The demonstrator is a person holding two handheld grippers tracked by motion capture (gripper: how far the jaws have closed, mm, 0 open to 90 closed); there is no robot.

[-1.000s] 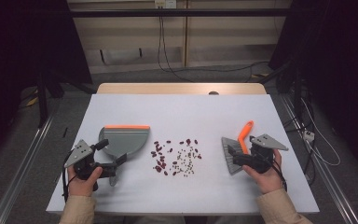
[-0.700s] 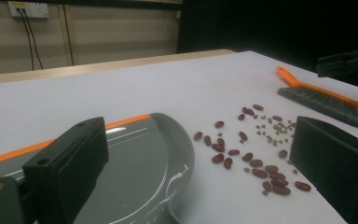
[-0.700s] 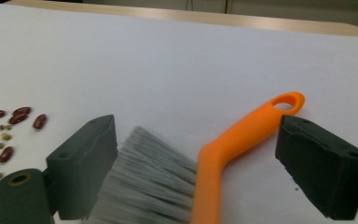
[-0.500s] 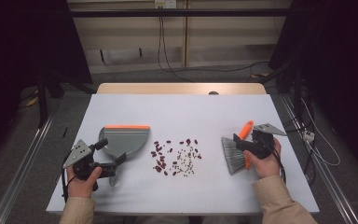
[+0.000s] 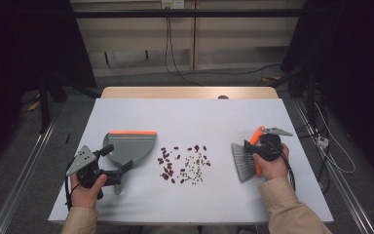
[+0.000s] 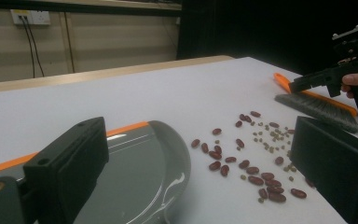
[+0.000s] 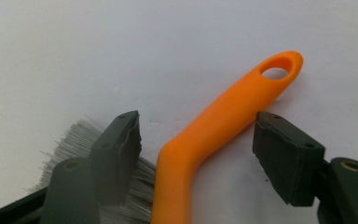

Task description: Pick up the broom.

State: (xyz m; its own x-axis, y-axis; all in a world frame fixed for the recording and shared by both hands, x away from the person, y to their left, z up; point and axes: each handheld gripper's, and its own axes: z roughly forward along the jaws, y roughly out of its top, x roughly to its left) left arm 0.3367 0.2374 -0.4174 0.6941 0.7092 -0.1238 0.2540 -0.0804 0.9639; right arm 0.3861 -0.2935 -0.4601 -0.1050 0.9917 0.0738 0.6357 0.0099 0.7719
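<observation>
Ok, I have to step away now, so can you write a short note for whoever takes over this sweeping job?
Right gripper: fingers straddle the brush handle and have just been closing; not clamped yet.
Left gripper: open, at the dustpan handle end; grip not confirmed.
Things: dustpan flat on the table at its left, brush flat at its right, beans scattered between them.
Done: both grippers placed at their tools.
Left: finish the brush grip, secure the dustpan, sweep the beans into it.
</observation>
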